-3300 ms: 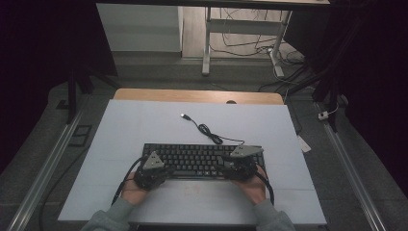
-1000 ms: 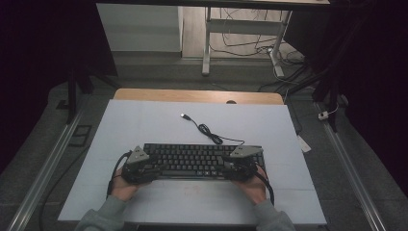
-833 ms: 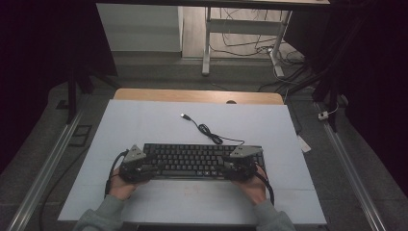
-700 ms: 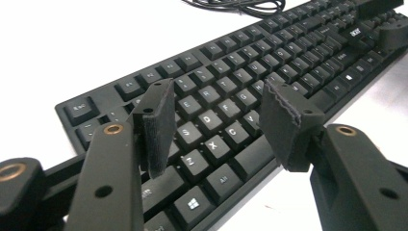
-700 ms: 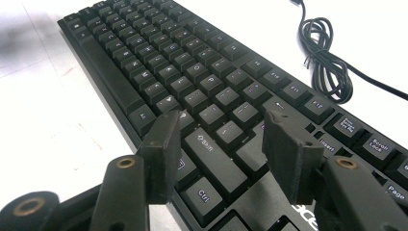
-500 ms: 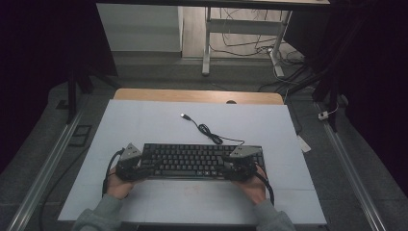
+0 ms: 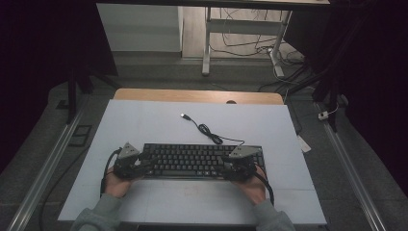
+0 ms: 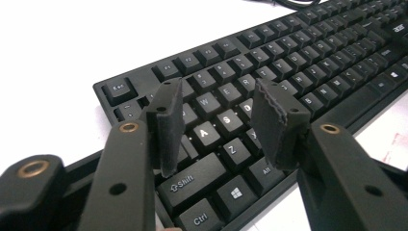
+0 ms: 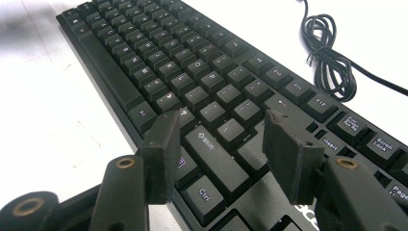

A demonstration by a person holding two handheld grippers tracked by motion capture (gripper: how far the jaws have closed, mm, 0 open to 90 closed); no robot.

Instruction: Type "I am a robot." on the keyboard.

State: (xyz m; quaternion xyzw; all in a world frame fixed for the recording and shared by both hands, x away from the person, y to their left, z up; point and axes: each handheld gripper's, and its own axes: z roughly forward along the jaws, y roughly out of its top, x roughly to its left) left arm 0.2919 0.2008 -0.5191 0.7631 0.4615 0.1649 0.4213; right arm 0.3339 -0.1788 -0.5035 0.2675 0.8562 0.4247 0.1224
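A black keyboard (image 7: 202, 160) lies across the near half of the white tabletop (image 7: 144, 125). My left gripper (image 7: 144, 169) is at its left end. In the left gripper view, this gripper (image 8: 219, 120) hovers just over the A, S and Z keys of the keyboard (image 8: 308, 62). Its jaws have just been closing and stand open, with nothing gripped between them. My right gripper (image 7: 226, 169) is at the right end. In the right gripper view, it (image 9: 223, 154) stands open above the right Shift key of the keyboard (image 9: 159, 53).
The keyboard's black cable (image 7: 209, 132) coils behind it, and its USB plug (image 7: 184, 115) lies farther back. The same coil (image 9: 332, 62) is in the right gripper view. A wooden strip (image 7: 192, 95) edges the far side of the table.
Since the earliest frame my left gripper has slid leftward to the keyboard's left end. The right gripper and the keyboard have stayed put.
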